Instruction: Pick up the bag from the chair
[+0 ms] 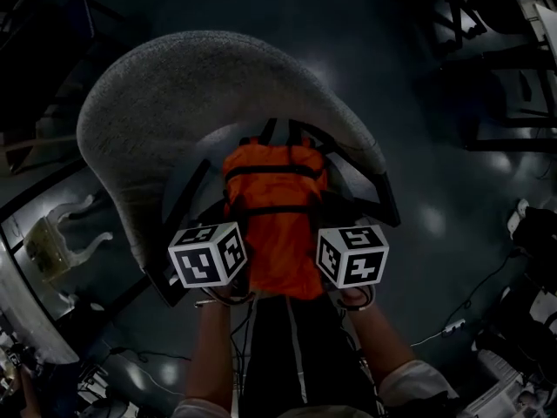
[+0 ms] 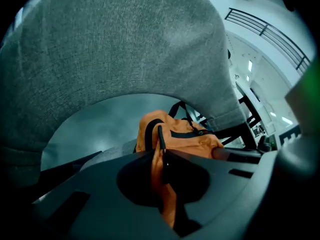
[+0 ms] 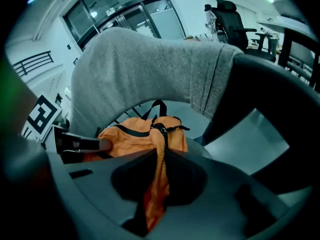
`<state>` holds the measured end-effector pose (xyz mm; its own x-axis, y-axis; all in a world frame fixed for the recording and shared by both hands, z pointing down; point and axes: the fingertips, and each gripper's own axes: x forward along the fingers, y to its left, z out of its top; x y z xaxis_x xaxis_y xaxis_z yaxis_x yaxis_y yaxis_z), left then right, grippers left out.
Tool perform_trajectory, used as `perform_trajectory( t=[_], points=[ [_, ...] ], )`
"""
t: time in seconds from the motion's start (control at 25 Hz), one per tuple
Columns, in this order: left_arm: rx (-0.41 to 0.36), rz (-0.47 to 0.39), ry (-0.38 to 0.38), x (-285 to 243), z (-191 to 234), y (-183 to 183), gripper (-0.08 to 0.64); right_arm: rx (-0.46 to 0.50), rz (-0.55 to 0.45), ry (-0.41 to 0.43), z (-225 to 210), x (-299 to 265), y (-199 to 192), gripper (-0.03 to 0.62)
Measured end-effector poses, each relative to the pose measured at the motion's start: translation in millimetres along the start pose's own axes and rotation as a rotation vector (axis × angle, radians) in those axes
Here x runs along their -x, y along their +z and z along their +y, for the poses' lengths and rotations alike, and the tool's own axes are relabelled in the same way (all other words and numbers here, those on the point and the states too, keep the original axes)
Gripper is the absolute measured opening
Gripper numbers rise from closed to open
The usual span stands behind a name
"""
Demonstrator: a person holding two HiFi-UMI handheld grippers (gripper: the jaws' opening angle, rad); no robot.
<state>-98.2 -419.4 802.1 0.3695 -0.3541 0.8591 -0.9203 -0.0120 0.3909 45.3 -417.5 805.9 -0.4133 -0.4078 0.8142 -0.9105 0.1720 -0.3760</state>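
An orange bag (image 1: 277,220) with black straps lies on the seat of a grey upholstered chair (image 1: 174,94), below its curved backrest. My left gripper (image 1: 228,279) is shut on a fold of the bag's orange fabric at its near left edge; in the left gripper view the bag (image 2: 177,134) runs into the left gripper (image 2: 161,169) as a pinched pleat. My right gripper (image 1: 335,279) is shut on the bag's near right edge, and the right gripper view shows the bag (image 3: 142,134) squeezed into the right gripper (image 3: 157,171). The marker cubes hide both sets of fingertips in the head view.
The chair's black frame legs (image 1: 383,194) spread out on the dark glossy floor. A white cable and plug (image 1: 448,327) lie on the floor at right. Clutter and a pale carved piece (image 1: 65,233) sit at left. An office chair (image 3: 227,14) stands far off.
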Motion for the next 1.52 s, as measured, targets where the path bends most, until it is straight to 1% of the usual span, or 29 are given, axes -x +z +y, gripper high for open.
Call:
perform_trajectory(
  t=[0.2, 0.36, 0.56, 1.04, 1.2, 1.4, 1.52],
  points=[
    [0.007, -0.037, -0.013, 29.1, -12.6, -7.6, 0.021, 0.004, -0.033, 0.019, 11.9, 27.3, 1.5, 0.054],
    [-0.013, -0.063, -0.017, 51.6, -20.9, -15.6, 0.018, 0.027, -0.062, 0.027, 23.5, 49.6, 1.6, 0.052],
    [-0.045, -0.068, -0.021, 87.1, -28.0, -37.7, 0.018, 0.022, -0.083, 0.027, 45.0, 82.7, -10.9, 0.052],
    [-0.059, -0.085, -0.041, 174.0, -58.4, -79.5, 0.018, -0.013, -0.121, 0.033, 83.1, 169.4, -37.8, 0.051],
    [-0.076, -0.108, -0.055, 206.3, -66.1, -80.7, 0.018, -0.025, -0.146, 0.033, 99.5, 197.8, -39.3, 0.051],
    [-0.099, -0.173, -0.068, 249.1, -73.1, -63.7, 0.018, 0.010, -0.213, 0.038, 126.2, 228.1, -19.1, 0.051],
    [-0.118, -0.187, -0.079, 274.7, -77.0, -64.5, 0.018, -0.001, -0.244, 0.037, 142.5, 248.9, -18.9, 0.051]
  ],
)
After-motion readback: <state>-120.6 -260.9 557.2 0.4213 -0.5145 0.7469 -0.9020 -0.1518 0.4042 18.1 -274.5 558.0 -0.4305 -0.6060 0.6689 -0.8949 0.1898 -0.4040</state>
